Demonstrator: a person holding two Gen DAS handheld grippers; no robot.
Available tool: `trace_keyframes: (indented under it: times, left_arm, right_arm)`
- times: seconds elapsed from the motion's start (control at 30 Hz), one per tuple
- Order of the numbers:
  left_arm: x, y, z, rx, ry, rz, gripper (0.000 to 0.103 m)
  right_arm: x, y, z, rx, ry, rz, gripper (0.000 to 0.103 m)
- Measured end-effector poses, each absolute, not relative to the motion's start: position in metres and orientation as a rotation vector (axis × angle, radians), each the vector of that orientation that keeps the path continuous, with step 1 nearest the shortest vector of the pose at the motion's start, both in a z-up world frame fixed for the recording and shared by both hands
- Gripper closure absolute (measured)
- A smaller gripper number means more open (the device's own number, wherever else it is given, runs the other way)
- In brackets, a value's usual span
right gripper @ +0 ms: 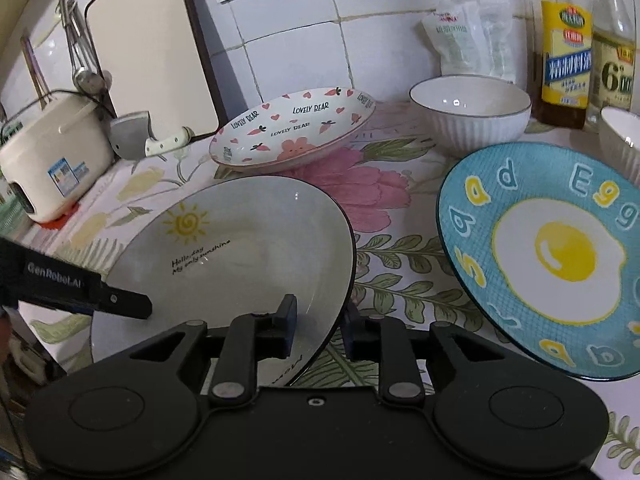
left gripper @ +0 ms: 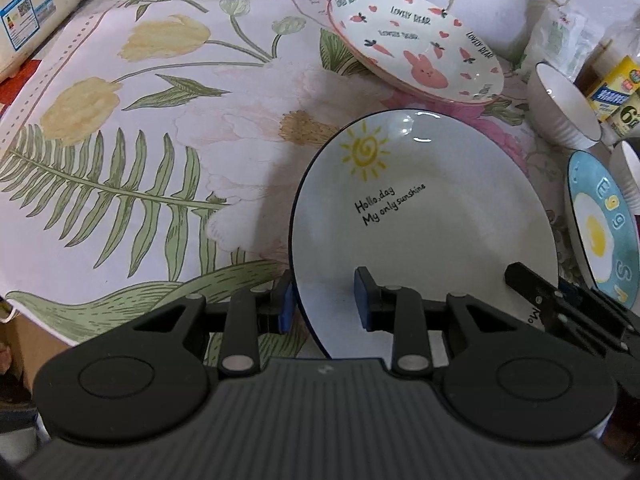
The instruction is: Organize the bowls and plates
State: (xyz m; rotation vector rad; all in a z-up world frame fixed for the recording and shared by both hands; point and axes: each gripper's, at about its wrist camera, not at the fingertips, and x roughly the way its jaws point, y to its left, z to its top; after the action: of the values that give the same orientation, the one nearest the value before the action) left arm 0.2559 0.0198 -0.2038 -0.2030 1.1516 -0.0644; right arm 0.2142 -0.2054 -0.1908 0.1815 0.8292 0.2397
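Note:
A white plate with a yellow sun and dark rim (left gripper: 424,216) is held tilted above the floral cloth; it also shows in the right wrist view (right gripper: 240,248). My left gripper (left gripper: 326,304) straddles its left rim, one finger on each face. My right gripper (right gripper: 318,328) straddles its right rim the same way. A pink rabbit plate (left gripper: 416,44) (right gripper: 292,136) lies behind. A blue egg plate (right gripper: 552,256) (left gripper: 604,232) lies to the right. A white ribbed bowl (right gripper: 472,112) (left gripper: 560,108) stands at the back, a second bowl (right gripper: 620,140) at the far right.
A floral cloth (left gripper: 160,120) covers the counter. A rice cooker (right gripper: 52,160), a cleaver (right gripper: 136,136) and a cutting board (right gripper: 148,60) stand at the back left. Bottles (right gripper: 566,52) and a pouch (right gripper: 468,40) stand by the tiled wall.

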Motion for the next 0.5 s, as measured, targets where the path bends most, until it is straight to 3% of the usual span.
trace_keyframes:
  times: [0.13,0.17,0.2,0.3,0.5]
  left_arm:
    - [0.250,0.018,-0.192,-0.206,1.179,-0.054,0.073]
    - [0.247,0.019,-0.187,-0.208,1.171,-0.052,0.073]
    - [0.244,0.020,-0.183,-0.209,1.165,-0.054,0.073]
    - [0.233,0.020,-0.169,-0.205,1.149,-0.076,0.072]
    - [0.210,0.007,-0.141,-0.169,1.109,-0.137,0.067]
  right_arm:
    - [0.211,-0.197,-0.184,0.095,0.846,0.214,0.073]
    - [0.207,-0.193,-0.183,0.053,0.846,0.205,0.064]
    - [0.204,-0.189,-0.182,0.014,0.848,0.192,0.048]
    - [0.188,-0.185,-0.176,-0.079,0.826,0.192,0.047]
    - [0.154,-0.208,-0.150,-0.008,0.765,0.207,0.041]
